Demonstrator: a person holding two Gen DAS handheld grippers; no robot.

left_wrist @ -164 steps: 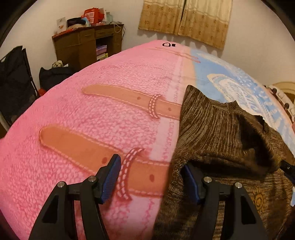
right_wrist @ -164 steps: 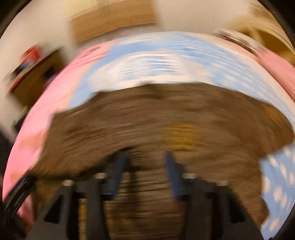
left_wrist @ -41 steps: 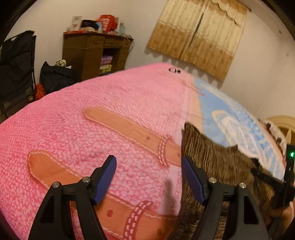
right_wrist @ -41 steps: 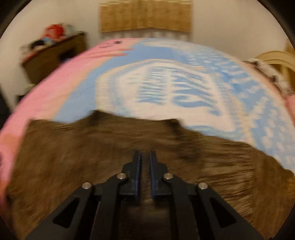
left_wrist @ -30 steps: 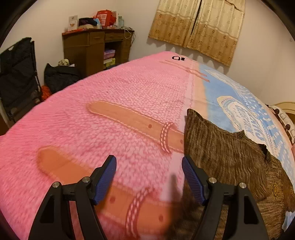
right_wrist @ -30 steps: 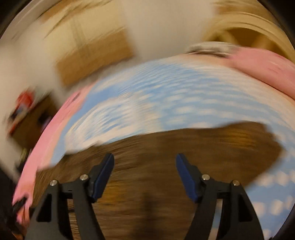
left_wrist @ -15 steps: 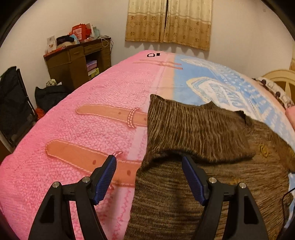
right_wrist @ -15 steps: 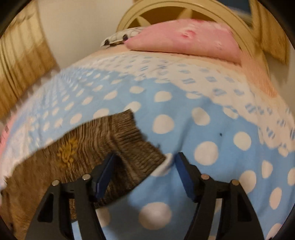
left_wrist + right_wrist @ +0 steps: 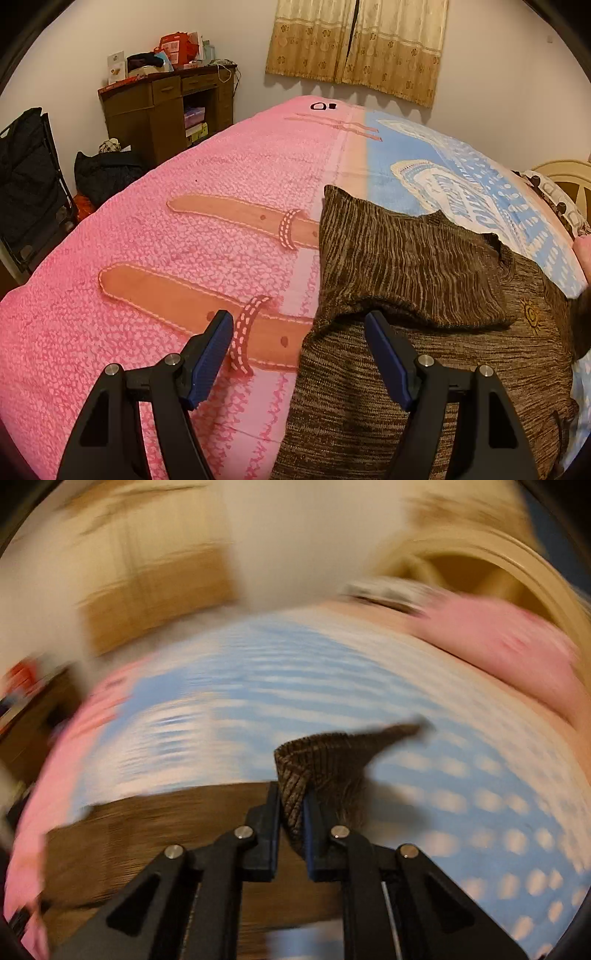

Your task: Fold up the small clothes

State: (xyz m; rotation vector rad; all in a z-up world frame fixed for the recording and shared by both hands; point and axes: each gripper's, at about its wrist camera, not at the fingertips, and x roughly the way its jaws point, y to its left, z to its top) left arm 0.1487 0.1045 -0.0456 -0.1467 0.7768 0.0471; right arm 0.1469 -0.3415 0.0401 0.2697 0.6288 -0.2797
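Brown sweater (image 9: 424,332), one: right gripper (image 9: 291,812) fingers closing, pinching its cuff; left gripper (image 9: 299,354) fingers spread, empty.

text: none legible | bedspread (image 9: 461,199): blue lettering, too distorted to read | desk boxes (image 9: 177,46): print unreadable

Both wrist cameras look forward and down along their fingers, close over the bed (image 9: 221,206); both share the sweater (image 9: 406,258) at 5 o'clock and 7 o'clock.
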